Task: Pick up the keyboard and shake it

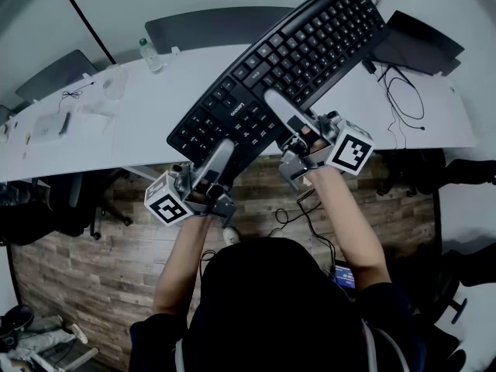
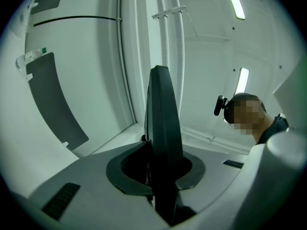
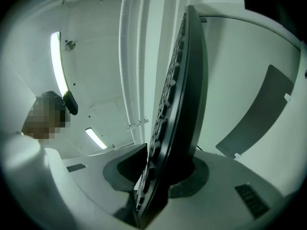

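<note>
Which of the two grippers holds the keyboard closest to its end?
The left gripper: it clamps the black keyboard at its corner end, whereas the right gripper clamps the long edge nearer the middle.

Keyboard (image 1: 294, 60): black, full-size, number pad, pale brand print by one edge. Lifted off desk (image 1: 139, 115), key side up toward head camera. Lies diagonal in head view, lower left to upper right. Lower-left end pinched by left gripper (image 1: 223, 152), adjoining long edge by right gripper (image 1: 273, 101). In both gripper views, keyboard (image 2: 163, 143) (image 3: 180, 104) stands edge-on between jaws.
</note>
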`<state>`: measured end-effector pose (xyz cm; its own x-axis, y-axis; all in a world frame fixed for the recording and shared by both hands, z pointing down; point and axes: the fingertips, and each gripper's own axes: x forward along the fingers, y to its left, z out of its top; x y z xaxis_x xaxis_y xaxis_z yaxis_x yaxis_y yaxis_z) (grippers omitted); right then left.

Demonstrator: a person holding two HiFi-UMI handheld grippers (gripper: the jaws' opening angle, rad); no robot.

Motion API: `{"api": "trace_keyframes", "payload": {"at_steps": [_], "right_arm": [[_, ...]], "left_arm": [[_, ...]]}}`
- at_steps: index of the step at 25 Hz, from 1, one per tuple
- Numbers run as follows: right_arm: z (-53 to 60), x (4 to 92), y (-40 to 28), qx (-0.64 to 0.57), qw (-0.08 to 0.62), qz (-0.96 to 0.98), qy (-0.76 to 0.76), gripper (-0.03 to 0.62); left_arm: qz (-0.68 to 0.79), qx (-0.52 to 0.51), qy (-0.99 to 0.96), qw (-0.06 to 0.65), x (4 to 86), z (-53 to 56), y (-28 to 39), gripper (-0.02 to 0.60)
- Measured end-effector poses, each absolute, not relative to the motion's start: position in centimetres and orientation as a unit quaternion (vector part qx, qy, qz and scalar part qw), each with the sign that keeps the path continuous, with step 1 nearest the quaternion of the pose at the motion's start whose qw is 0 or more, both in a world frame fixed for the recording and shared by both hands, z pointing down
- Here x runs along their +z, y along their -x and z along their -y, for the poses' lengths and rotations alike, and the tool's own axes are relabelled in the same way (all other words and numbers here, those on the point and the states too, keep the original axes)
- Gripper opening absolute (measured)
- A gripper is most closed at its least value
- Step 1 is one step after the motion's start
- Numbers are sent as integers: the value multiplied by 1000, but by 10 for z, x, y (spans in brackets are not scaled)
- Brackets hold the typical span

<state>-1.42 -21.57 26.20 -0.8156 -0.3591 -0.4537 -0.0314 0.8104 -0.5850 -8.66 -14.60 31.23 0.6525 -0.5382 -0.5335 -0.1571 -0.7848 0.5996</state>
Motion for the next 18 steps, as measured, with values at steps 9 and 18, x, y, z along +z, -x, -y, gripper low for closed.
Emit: {"api": "trace_keyframes", "payload": {"at_steps": [9,18], "right_arm": [[257,241,-41,-291,340,-884,138,114],[279,232,-76,-302,385,-859,150,114]], "left_arm": [[196,-354,-876,263,316,145,87,95],[193,-343,-880,266,323,137,93,95]]}}
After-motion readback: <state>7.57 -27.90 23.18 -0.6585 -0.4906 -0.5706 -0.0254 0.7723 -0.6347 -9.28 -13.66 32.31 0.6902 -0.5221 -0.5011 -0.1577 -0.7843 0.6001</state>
